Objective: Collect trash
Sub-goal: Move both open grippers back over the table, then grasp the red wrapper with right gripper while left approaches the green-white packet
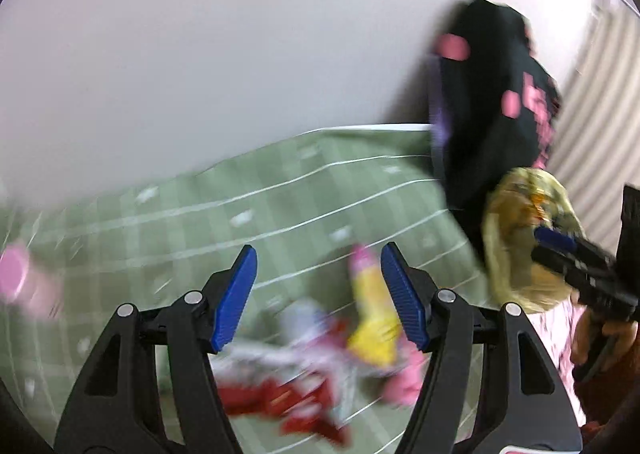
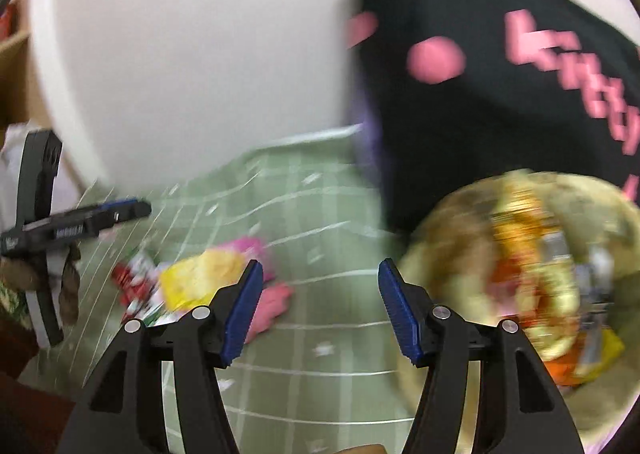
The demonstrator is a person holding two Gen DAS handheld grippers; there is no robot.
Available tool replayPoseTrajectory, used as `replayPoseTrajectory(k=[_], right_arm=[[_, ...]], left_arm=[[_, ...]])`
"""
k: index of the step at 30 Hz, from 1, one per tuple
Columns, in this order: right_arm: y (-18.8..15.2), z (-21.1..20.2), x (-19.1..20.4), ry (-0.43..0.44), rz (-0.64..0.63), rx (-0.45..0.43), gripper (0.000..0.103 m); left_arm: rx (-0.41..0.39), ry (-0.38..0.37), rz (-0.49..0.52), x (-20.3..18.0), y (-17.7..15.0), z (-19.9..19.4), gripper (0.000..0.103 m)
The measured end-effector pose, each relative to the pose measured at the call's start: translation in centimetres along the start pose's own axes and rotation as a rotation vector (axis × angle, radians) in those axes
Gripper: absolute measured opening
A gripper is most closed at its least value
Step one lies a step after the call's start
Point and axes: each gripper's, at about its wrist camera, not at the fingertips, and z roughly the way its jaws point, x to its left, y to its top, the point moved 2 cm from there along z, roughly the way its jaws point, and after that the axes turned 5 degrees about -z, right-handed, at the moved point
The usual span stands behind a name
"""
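Note:
A heap of wrappers lies on a green checked bedsheet [image 1: 168, 214]: a yellow wrapper [image 1: 374, 318], a red and white one [image 1: 288, 394] and pink pieces. My left gripper [image 1: 318, 294] is open above this heap, fingers either side of the yellow wrapper, holding nothing. In the right wrist view the same heap [image 2: 192, 278] lies to the left. My right gripper [image 2: 320, 302] is open and empty over the sheet [image 2: 320, 334], beside a yellowish bag of trash [image 2: 532, 266] at the right. The bag also shows in the left wrist view [image 1: 520, 238]. Both views are blurred.
A black garment with pink print [image 1: 492, 94] hangs or lies at the right, against a white wall [image 1: 200, 54]; it shows large in the right wrist view [image 2: 500, 54]. A pink round object [image 1: 16, 278] sits at the sheet's left edge.

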Motion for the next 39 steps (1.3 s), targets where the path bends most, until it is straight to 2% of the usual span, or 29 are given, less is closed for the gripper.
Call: replayPoseTrajectory(k=[6,12,15,17,20,21,22,25,28,33,35,39], right_arm=[[-0.2,3.0,5.7,0.132,-0.125,0.044,0.056],[-0.2,5.6,12.3,0.272,-0.279,0.071,0.056],[-0.3,7.1,15.7,0.395,-0.356,0.092,0.056],[-0.3,8.5,17.6,0.441,-0.408,0.125,0.056],[-0.6,10.5,19.3,0.434,-0.467,0.16,0.053],[-0.8,11.1,19.8,0.428,-0.483,0.178,0.041],[-0.8,11.6,20.0,0.431,-0.494,0.2,0.039],[-0.1,11.0,20.0,0.46,-0.478,0.186,0.031],[1.2,9.7,19.1,0.419,-0.452,0.135,0.031],[3.5,7.6,14.6,0.276,-0.33,0.049,0.031],[3.9,6.9,12.1,0.207,-0.275,0.044,0.031],[3.9,5.4,7.8,0.145,-0.153,0.039,0.031]], left_arm=[[-0.026,0.075,-0.149,5.2,-3.2,-2.9,0.062],[-0.04,0.135,-0.201,7.8,-5.4,-5.1,0.062],[-0.057,0.178,-0.225,9.0,-6.1,-6.7,0.062],[-0.067,0.197,-0.237,9.5,-6.3,-7.4,0.062],[-0.086,0.218,-0.26,10.3,-6.8,-8.7,0.062],[-0.089,0.222,-0.265,10.4,-6.8,-8.8,0.062],[-0.092,0.223,-0.27,10.6,-7.0,-9.1,0.062],[-0.097,0.219,-0.277,10.9,-7.1,-9.4,0.062],[-0.089,0.182,-0.274,10.5,-6.9,-9.0,0.062],[-0.05,0.093,-0.227,8.6,-6.1,-6.9,0.062],[-0.029,0.055,-0.193,7.3,-5.6,-6.0,0.062],[0.023,-0.018,-0.076,3.6,-4.4,-3.8,0.062]])
